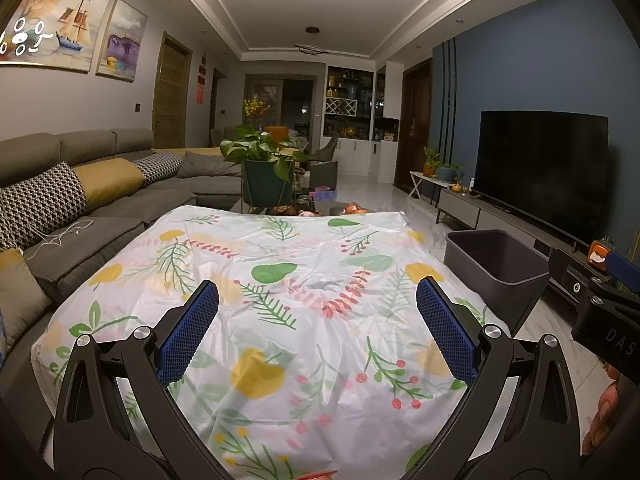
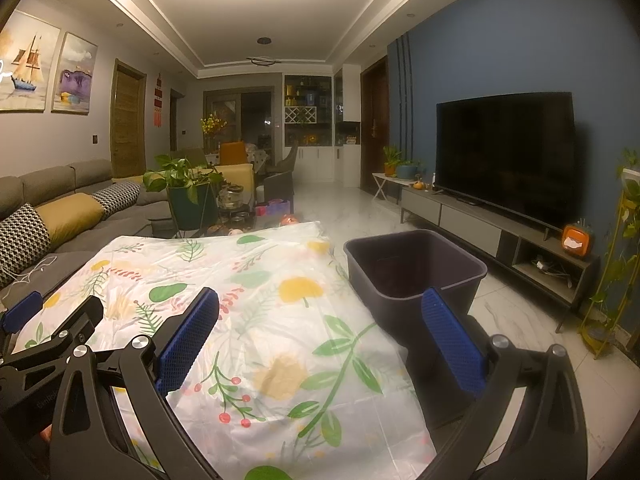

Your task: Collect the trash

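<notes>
Both empty: left gripper [image 1: 318, 320] and right gripper [image 2: 320, 328] fingers spread wide, released. No trash visible on floral-cloth bench [image 1: 304, 264]; bin [image 2: 416, 268] just beside bench. Prob search/done step; next: spot trash.

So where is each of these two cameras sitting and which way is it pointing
Left wrist view: rides on the left gripper, looks forward over the flowered tablecloth toward the sofa; shows its own open blue-padded fingers, plus the right gripper at the right edge.
Right wrist view: rides on the right gripper, sits further right, looks over the dark bin toward the TV; shows its own open fingers and the left gripper at the left edge.
Shared: tablecloth, bin, sofa, TV, potted plant.
</notes>
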{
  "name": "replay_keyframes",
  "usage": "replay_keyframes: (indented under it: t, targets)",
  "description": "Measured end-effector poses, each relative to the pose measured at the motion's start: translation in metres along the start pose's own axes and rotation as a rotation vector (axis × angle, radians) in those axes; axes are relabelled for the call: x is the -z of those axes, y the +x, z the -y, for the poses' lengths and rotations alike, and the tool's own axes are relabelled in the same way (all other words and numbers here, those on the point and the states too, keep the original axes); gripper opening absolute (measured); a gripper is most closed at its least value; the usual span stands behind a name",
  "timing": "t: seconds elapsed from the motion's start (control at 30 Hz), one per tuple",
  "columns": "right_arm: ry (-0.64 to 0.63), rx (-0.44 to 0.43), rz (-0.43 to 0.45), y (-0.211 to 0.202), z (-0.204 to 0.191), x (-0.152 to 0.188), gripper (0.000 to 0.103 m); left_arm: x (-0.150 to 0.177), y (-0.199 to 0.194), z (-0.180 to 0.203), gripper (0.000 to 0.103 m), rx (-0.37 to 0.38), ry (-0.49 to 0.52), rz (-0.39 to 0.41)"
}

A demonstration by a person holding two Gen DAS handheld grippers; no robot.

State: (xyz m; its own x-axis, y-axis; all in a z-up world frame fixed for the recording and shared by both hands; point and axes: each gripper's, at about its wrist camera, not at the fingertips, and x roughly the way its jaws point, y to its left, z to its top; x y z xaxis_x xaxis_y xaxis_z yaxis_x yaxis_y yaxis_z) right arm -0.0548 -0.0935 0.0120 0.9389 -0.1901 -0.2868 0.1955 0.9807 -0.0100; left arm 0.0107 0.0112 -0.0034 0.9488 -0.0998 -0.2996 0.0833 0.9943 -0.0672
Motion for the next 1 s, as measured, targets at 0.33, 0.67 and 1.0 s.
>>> replay_keyframes:
  t: [0.33,0.67,1.0]
  targets:
    - [0.001,0.000,-0.001,-0.0003,0.0010,0.0003,0.098,0.0001,-0.0006,0.0004,0.098,0.000,0.001,0.001]
    - [0.001,0.003,0.005,-0.0018,-0.0016,-0.0024,0.098,0.0005,-0.0011,0.0013,0.098,0.002,0.002,0.002]
    - [0.005,0.001,0.010,-0.0026,-0.0025,-0.0067,0.098,0.0004,-0.0025,0.0024,0.098,0.003,0.004,0.005]
